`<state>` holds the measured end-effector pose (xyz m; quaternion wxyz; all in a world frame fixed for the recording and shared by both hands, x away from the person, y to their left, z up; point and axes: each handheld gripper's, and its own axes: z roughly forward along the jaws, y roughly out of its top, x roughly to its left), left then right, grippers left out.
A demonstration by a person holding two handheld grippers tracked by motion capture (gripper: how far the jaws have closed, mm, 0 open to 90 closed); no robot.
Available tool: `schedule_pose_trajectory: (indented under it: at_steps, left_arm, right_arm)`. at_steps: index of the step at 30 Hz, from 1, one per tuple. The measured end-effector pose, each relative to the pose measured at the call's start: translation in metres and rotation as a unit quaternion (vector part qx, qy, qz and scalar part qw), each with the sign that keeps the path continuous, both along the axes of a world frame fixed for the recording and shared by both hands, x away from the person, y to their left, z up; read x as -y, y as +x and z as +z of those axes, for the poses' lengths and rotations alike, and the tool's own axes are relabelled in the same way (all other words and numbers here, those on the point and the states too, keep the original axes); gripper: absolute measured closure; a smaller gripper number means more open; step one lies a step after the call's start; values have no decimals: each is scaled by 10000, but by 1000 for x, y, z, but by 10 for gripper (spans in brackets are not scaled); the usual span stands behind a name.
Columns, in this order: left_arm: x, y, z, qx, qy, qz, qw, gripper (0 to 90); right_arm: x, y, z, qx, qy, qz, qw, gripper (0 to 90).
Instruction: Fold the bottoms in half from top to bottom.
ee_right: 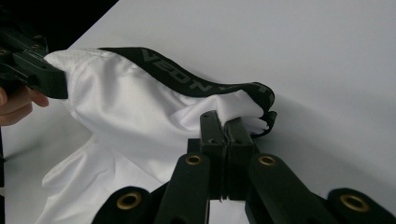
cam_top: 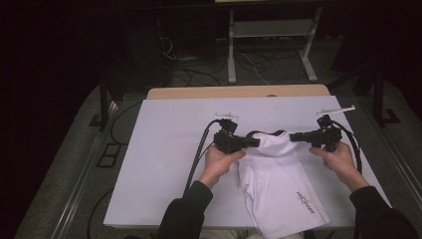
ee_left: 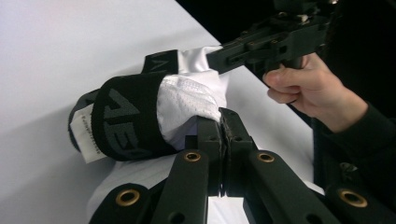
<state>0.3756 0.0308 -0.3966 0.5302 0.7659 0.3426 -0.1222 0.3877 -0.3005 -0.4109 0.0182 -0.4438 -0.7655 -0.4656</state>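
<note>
Left hand (cam_top: 217, 162): forearm in a dark sleeve rises from the near edge of the table (cam_top: 164, 149); fist wrapped round the handle, left gripper (cam_top: 257, 142) held level and pointing across toward the shorts (cam_top: 278, 184). Jaws closed tight on a fold of white cloth at the waistband's (ee_left: 126, 116) left end.

Right hand (cam_top: 341, 159): likewise sleeved, held to the right of the shorts, right gripper (cam_top: 293, 136) level and pointing back toward the left one. Jaws pressed together on the white cloth just under the waistband at its right end.

Shorts: on the table between the two grippers, waist end held up at both sides and sagging between them, the legs trailing down over the table to its near edge. White mesh fabric, finely perforated, soft and creased; a small dark logo (cam_top: 304, 201) printed near the lower hem. Waistband: broad black elastic with grey woven lettering, curling over on itself at the left gripper. A white paper-like label (ee_left: 86, 133) hangs from the waistband's inside, left of the left gripper.

Table: flat white matt top, with a bare wooden strip (cam_top: 239, 91) along its far edge beyond the shorts.

Cables (cam_top: 196, 154): black, one trailing from each gripper.
</note>
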Motion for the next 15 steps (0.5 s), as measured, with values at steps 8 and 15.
schedule_pose_trajectory:
  at_steps: [8,15]
  left_arm:
    - [6,-14,2,-110,-271,-198,9994,876]
    - [8,-27,4,-111,-338,-345,9988,876]
  right_arm:
    - [5,-15,0,-43,22,45,10000,874]
    - [8,-26,0,-42,47,85,9999,874]
